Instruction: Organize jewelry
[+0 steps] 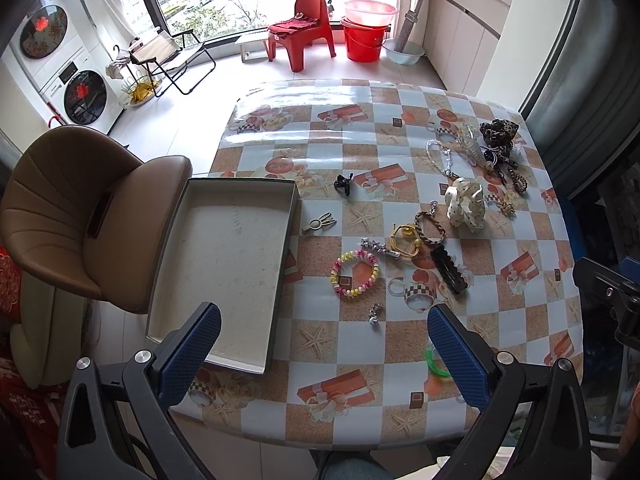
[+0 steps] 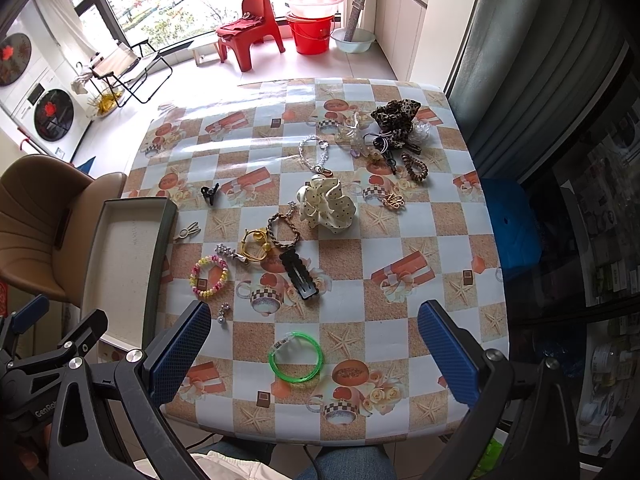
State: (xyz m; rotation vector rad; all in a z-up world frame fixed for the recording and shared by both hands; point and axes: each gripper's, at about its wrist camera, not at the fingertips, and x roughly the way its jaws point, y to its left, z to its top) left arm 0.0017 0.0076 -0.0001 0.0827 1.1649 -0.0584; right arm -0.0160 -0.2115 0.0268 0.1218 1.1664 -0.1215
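Note:
An empty grey box (image 1: 224,268) with a white floor lies at the table's left edge; it also shows in the right wrist view (image 2: 120,264). Jewelry and hair pieces lie scattered to its right: a pastel coil bracelet (image 1: 354,276) (image 2: 209,277), a black hair clip (image 1: 449,268) (image 2: 300,274), a yellow band (image 1: 406,239), a braided bracelet (image 2: 283,230), a polka-dot scrunchie (image 1: 466,203) (image 2: 326,204), a leopard scrunchie (image 2: 396,120). A green bangle (image 2: 296,356) lies near the front edge. My left gripper (image 1: 324,352) is open above the box's near corner. My right gripper (image 2: 314,352) is open above the bangle.
The table carries a checked patterned oilcloth (image 1: 360,132). A brown padded chair (image 1: 80,216) stands left of the table against the box side. A blue stool (image 2: 516,228) sits at the right. Red chair (image 1: 302,32) and buckets (image 1: 364,36) stand far back by the window.

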